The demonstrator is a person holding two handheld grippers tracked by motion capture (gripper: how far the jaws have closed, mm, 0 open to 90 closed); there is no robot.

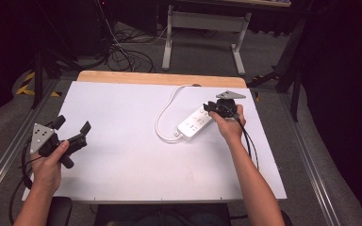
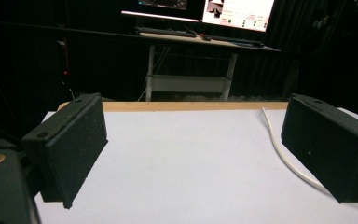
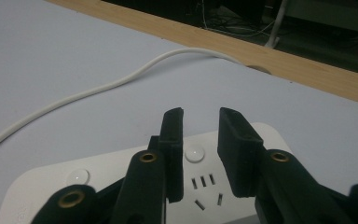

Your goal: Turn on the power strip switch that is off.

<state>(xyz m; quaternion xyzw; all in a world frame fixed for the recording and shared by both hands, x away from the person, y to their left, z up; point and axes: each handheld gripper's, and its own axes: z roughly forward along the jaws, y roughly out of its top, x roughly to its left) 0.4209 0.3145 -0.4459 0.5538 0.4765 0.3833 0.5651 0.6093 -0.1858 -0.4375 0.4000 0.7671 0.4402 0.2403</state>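
A: Right gripper [image 3: 200, 140] parked over the white power strip [image 3: 121, 172], jaws a narrow gap apart, nothing pinched between them. Hovering just above the socket holes and a round button [image 3: 195, 154], touching or not, hard to say. Same gripper [image 1: 222, 109] sits at about 2 o'clock on the table [image 1: 122, 155] in the high view, with the strip [image 1: 195, 123] running from under it toward 7 o'clock.

B: So nothing plugged in, nothing switched?

A: Looks that way. No plug anywhere on the strip, sockets bare. Guessing the job is pressing that button or shifting the strip, and neither looks done. Early days, basically only the approach finished.

B: And the other one?

A: Left gripper [image 1: 70, 133] way over at 9 o'clock, jaws spread wide, gripping nothing, well apart from the strip. Same in its own view [image 2: 193, 154]: just bare white tabletop between the pads.

B: Cord in the way?

A: White cord [image 1: 162, 117] loops out from the strip's near end and curls up to 12 o'clock, toward the wooden edge [image 1: 160, 78]. Clear of both grippers. Left to do: the actual press or grab, whichever it is.
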